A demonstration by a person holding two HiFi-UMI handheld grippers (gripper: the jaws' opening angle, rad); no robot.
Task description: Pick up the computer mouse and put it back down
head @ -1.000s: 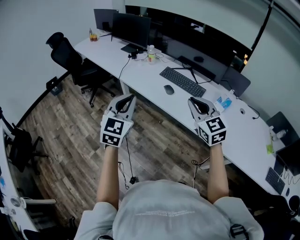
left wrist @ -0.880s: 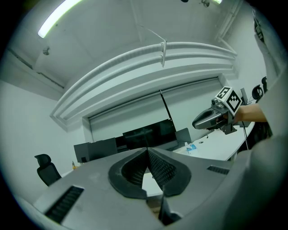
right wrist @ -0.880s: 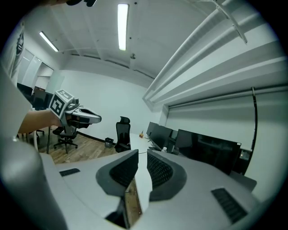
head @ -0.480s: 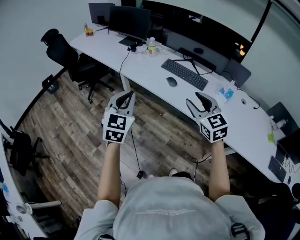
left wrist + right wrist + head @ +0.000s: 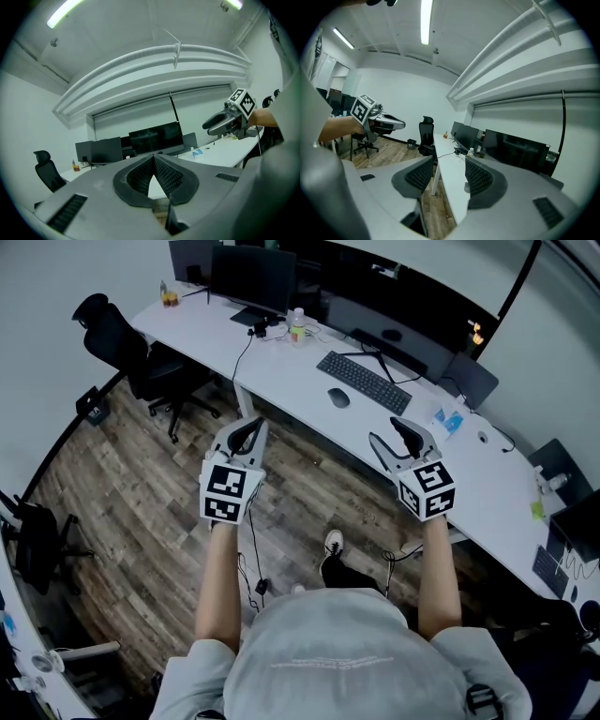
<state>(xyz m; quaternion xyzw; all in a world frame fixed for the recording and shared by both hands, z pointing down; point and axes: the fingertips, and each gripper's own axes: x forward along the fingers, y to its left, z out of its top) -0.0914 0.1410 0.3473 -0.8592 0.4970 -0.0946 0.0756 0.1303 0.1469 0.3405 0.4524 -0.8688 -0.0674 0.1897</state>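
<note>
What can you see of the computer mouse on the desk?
The computer mouse is a small dark oval with a rounded top, apparently plastic. It lies flat on the white desk, on the near side of the black keyboard by its left end, apart from it. Only the desk touches it. No cable can be made out at this size. The left gripper and right gripper are both held short of it.

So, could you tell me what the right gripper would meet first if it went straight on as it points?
Most likely the white desk: its top shows between the open jaws of the right gripper, with nothing nearer, though depth is unclear.
</note>
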